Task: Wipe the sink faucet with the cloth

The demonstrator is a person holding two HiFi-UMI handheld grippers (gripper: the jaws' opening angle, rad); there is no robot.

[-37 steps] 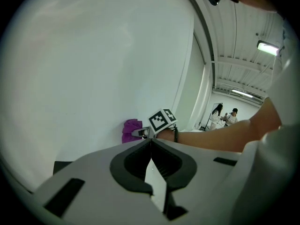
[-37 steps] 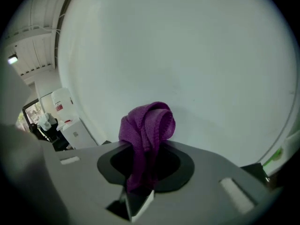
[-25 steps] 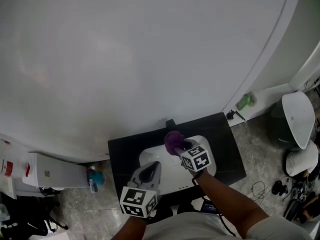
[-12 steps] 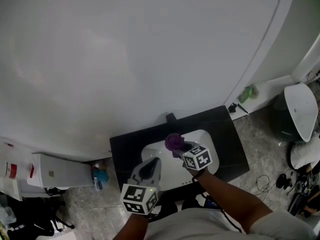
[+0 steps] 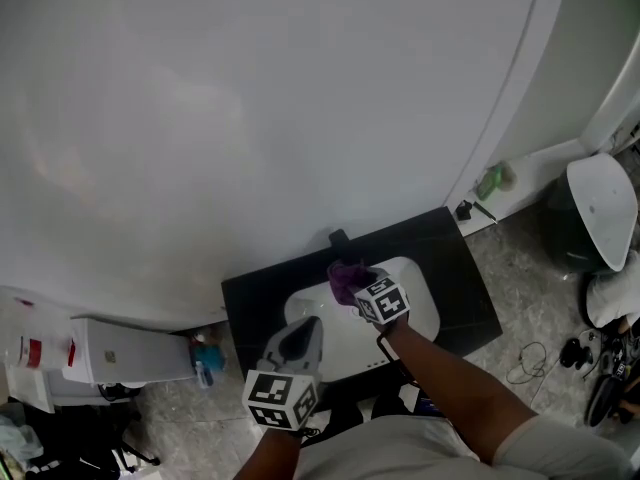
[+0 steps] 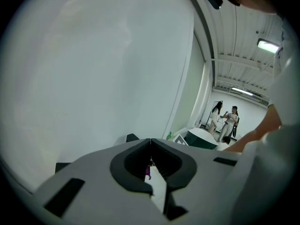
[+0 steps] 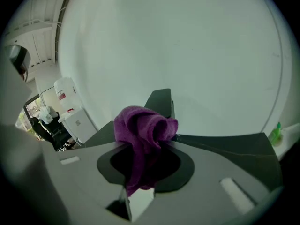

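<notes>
Mid-frame, the right gripper (image 5: 356,288) has its fingers clamped on the purple cloth (image 7: 144,131), close in front of the dark faucet (image 7: 161,101) behind the sink (image 5: 420,306). The left gripper (image 6: 150,144) has its fingers together, empty. Loosely bunched, the cloth may snag and pull free during wiping.

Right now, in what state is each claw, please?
Left claw: closed, holding nothing.
Right claw: closed on the purple cloth.
</notes>
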